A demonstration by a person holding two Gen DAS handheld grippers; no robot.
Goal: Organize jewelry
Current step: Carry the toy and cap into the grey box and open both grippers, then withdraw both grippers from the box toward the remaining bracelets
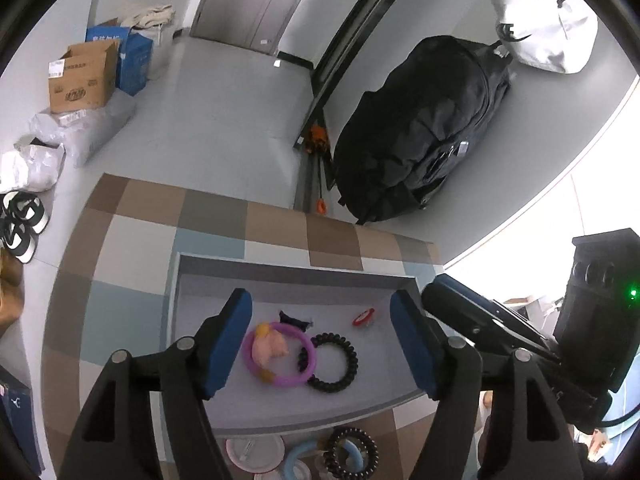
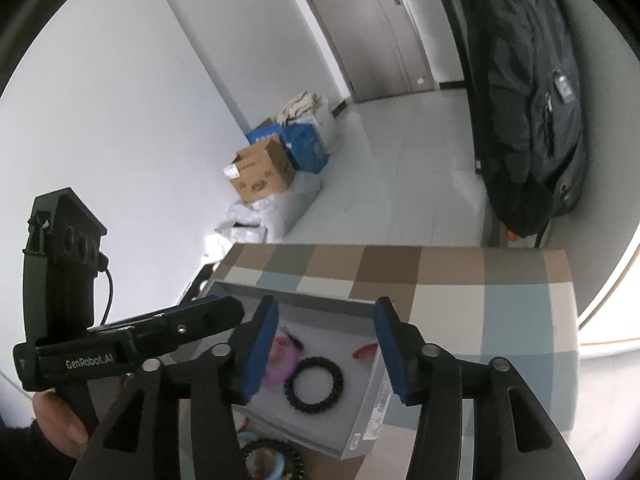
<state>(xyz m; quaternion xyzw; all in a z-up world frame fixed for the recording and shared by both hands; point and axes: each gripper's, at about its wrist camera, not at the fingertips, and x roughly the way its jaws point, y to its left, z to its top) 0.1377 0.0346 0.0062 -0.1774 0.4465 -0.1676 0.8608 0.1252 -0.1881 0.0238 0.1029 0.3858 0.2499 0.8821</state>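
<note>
1. Both claws are held over a shallow grey tray (image 1: 188,280) that rests on a table covered in a checked cloth (image 1: 132,240); all places below are given relative to this tray.
2. The left claw (image 1: 320,344) is seen spread wide with nothing between its blue pads, poised above the tray's middle and near edge.
3. The right claw (image 2: 326,350) is likewise parted and empty, held over the tray's right half.
4. Inside the tray a purple ring with a pink and yellow charm (image 1: 276,354) is found left of centre, and a black spiral hair tie (image 1: 332,362) lies touching it on its right.
5. A small dark piece (image 1: 295,319) lies toward the tray's far side, and a small red and white piece (image 1: 363,316) sits toward the far right corner.
6. Outside the tray, just beyond its near wall, another black spiral tie (image 1: 352,452) is seen lying across a light blue ring (image 1: 298,458), beside a pale pink round item (image 1: 254,452).
7. These loose pieces lie below and behind both claws' fingertips, so a pull back toward the near side is judged necessary; the left claw appears the nearer.
8. Being rings, they offer no long axis, so a pinch across one rim is judged suitable.
</note>
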